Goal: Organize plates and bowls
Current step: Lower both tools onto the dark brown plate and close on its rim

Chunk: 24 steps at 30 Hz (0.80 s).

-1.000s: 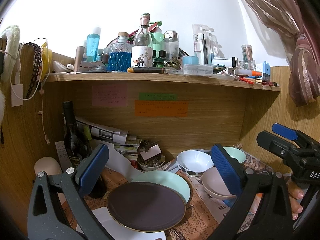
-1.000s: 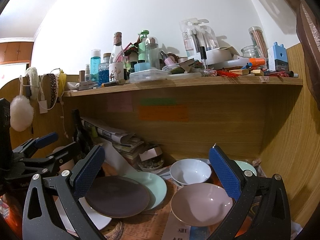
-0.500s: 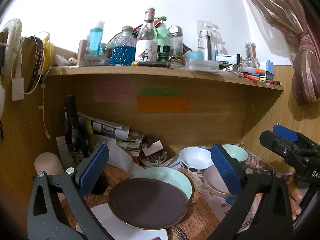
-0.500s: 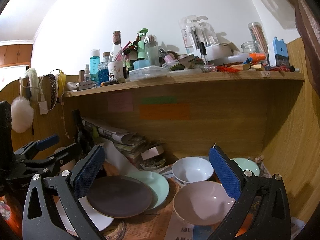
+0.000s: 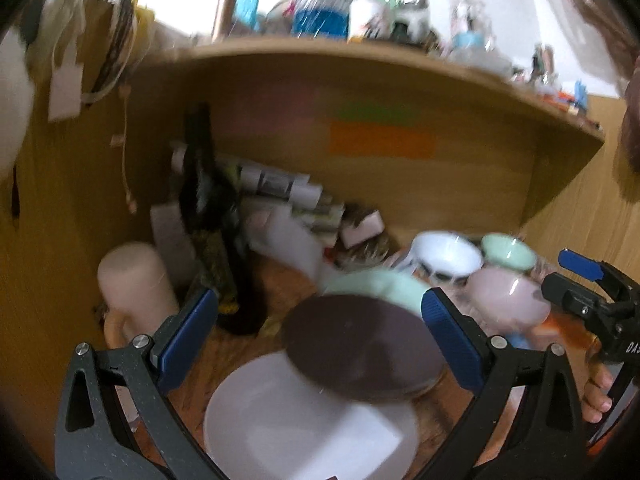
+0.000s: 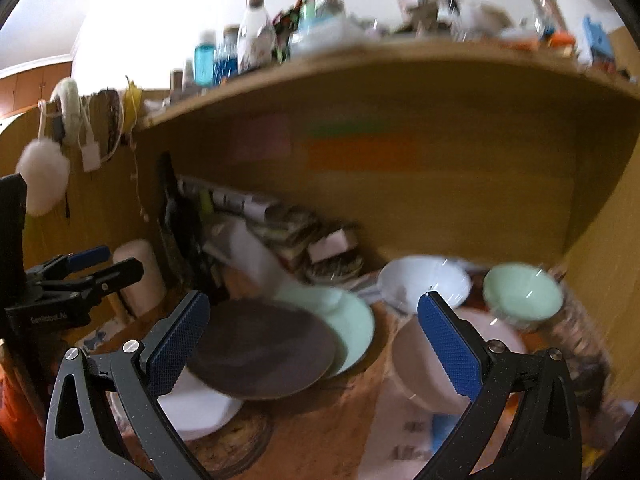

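Both views are blurred by motion. A dark brown plate (image 5: 360, 346) overlaps a white plate (image 5: 308, 424) in front and a mint plate (image 5: 376, 282) behind. My left gripper (image 5: 320, 332) hangs open above the brown plate, nothing between its fingers. To the right stand a pink bowl (image 5: 506, 298), a white bowl (image 5: 446, 254) and a mint bowl (image 5: 508, 250). My right gripper (image 6: 312, 344) is open too, with the brown plate (image 6: 260, 354) and mint plate (image 6: 352, 328) near its left finger and the pink bowl (image 6: 420, 364) behind its right finger. White bowl (image 6: 424, 280) and mint bowl (image 6: 522, 292) sit further back.
A dark bottle (image 5: 204, 200), rolled papers (image 5: 276, 182) and a pale cylinder (image 5: 134, 280) crowd the back left under a cluttered wooden shelf (image 5: 360, 60). Wooden walls close both sides. A hand (image 5: 596, 390) holds the other gripper at the right. Newspaper covers the surface.
Both grippers have tipped downward and moved in toward the dishes, so plates and bowls sit higher and larger in view. Both stay open and nothing has been grasped.
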Motion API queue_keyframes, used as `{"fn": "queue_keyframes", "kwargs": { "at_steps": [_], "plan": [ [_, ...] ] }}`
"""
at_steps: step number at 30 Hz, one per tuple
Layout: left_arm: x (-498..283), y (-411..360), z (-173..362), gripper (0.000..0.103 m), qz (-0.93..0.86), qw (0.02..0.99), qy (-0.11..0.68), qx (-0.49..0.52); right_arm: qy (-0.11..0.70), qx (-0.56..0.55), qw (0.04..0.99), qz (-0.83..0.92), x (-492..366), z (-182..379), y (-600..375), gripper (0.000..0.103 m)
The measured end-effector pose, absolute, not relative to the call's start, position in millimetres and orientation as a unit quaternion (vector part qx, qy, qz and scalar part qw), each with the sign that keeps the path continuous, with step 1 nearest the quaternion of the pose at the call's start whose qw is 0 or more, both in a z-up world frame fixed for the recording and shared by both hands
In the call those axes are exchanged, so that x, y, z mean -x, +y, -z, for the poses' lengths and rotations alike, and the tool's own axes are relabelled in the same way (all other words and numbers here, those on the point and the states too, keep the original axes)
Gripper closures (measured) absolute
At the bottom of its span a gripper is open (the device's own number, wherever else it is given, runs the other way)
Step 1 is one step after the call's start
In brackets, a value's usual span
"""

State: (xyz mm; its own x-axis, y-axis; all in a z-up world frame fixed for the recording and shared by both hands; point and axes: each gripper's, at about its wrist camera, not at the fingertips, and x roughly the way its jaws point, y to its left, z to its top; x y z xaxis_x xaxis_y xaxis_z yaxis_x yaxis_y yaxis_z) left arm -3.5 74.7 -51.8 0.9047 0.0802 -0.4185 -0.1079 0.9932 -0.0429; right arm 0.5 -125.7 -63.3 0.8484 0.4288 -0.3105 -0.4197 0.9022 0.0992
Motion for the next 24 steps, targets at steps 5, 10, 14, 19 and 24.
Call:
{"fn": "queue_keyframes", "kwargs": {
  "at_steps": [5, 10, 14, 19, 24],
  "plan": [
    [-3, 97, 82, 0.025, -0.062, 0.957, 0.281, 0.032, 0.223, -0.026, 0.946, -0.236, -13, 89, -108, 0.005],
    [-16, 111, 103, 0.037, -0.050, 0.944, 0.322, 0.047, 0.287, -0.048, 0.925, -0.245, -34, 112, -100, 0.029],
    [-36, 116, 105, 0.044, -0.032, 0.938, 0.341, 0.063, 0.332, -0.043, 0.912, -0.238, -52, 130, -94, 0.046],
    [-69, 118, 110, 0.056, -0.003, 0.926, 0.374, 0.055, 0.357, -0.038, 0.910, -0.208, -63, 140, -92, 0.052],
    [-94, 123, 114, 0.067, 0.010, 0.915, 0.401, 0.050, 0.372, -0.045, 0.907, -0.191, -72, 145, -92, 0.055]
  ]
}}
